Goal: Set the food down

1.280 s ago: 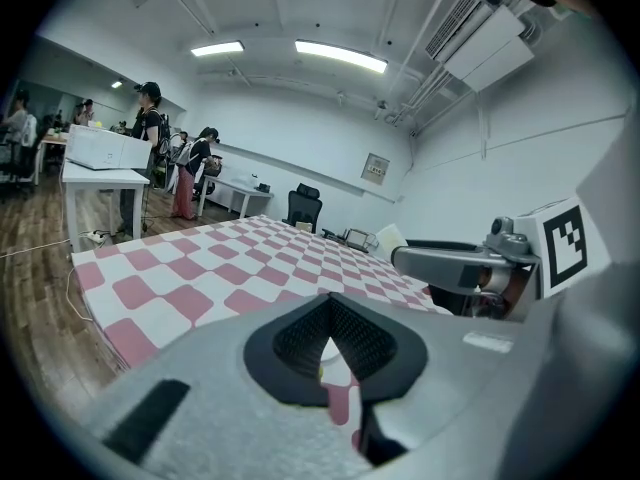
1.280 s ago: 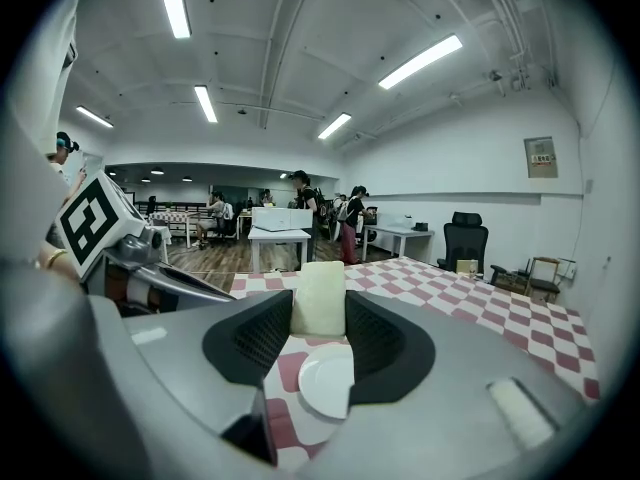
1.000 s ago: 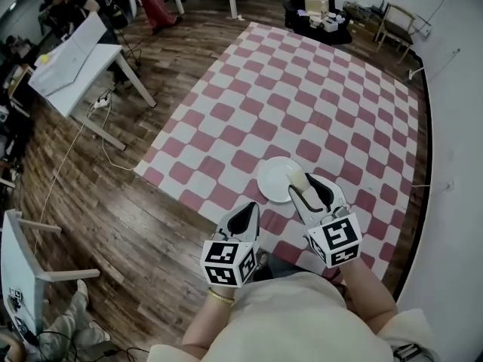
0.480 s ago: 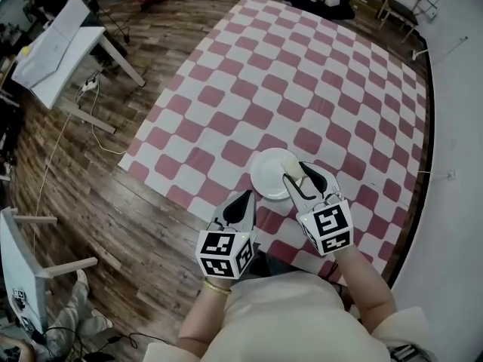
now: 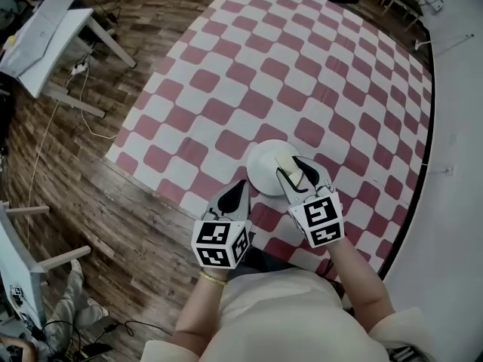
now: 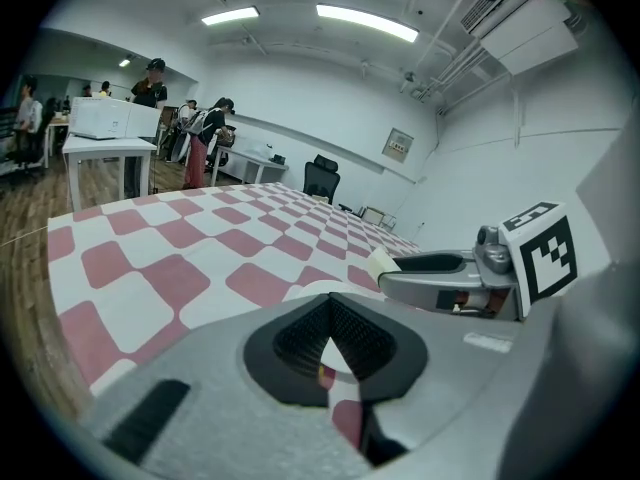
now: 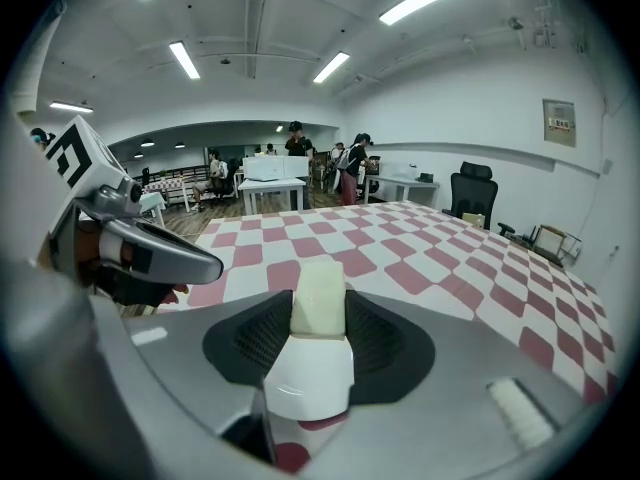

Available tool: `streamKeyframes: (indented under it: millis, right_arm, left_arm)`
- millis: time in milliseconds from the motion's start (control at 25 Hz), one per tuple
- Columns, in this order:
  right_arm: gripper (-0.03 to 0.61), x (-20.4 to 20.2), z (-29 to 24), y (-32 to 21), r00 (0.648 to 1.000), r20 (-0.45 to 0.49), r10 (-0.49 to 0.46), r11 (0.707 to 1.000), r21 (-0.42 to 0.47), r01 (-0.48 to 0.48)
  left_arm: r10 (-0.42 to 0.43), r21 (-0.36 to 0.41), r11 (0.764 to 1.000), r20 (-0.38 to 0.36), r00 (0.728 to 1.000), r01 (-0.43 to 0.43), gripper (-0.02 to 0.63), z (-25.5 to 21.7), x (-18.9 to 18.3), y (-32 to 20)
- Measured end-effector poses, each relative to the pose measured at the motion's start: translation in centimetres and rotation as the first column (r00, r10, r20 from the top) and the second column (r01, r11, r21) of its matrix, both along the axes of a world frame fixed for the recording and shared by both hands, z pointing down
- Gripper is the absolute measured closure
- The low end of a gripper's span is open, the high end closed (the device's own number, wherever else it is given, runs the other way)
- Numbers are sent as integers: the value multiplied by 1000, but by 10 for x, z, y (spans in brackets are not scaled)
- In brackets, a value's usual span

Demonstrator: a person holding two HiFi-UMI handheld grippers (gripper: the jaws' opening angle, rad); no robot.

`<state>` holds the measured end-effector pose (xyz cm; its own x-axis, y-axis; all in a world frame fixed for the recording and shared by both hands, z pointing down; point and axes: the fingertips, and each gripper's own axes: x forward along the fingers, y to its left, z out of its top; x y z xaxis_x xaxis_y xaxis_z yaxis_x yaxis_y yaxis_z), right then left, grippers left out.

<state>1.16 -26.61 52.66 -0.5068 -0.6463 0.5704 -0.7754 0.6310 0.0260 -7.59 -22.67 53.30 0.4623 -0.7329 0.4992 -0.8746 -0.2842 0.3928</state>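
A pale cream block of food (image 5: 287,161) is clamped between the jaws of my right gripper (image 5: 293,166), and it hangs over the right part of a white plate (image 5: 266,173). In the right gripper view the food block (image 7: 320,293) fills the gap between the jaws, with the plate (image 7: 308,383) right under it. My left gripper (image 5: 242,185) sits just left of the plate's near edge, its jaws meeting at the tips with nothing held. From the left gripper view the plate (image 6: 318,290) lies just ahead and the right gripper (image 6: 450,273) is to the right.
The plate rests on a red-and-white chequered cloth (image 5: 226,89) spread over a wooden floor (image 5: 98,202). A white table (image 5: 45,29) stands at the far left, with white furniture legs (image 5: 30,240) nearer. A white wall (image 5: 453,164) runs along the right. People stand far off by desks (image 7: 290,163).
The view has drawn closer to the cloth. Both grippers have shifted slightly left with the plate staying under the right one. The food stays gripped; the left jaws stay shut.
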Motion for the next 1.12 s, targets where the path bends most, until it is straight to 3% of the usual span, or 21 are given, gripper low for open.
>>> streamKeyframes:
  millis: [1120]
  right_arm:
    - [407,-16,77,1,992,-101,-74,987,-148,59]
  left_arm:
    - [2,-87,996,-1,1000,-2,607,45,9,-8]
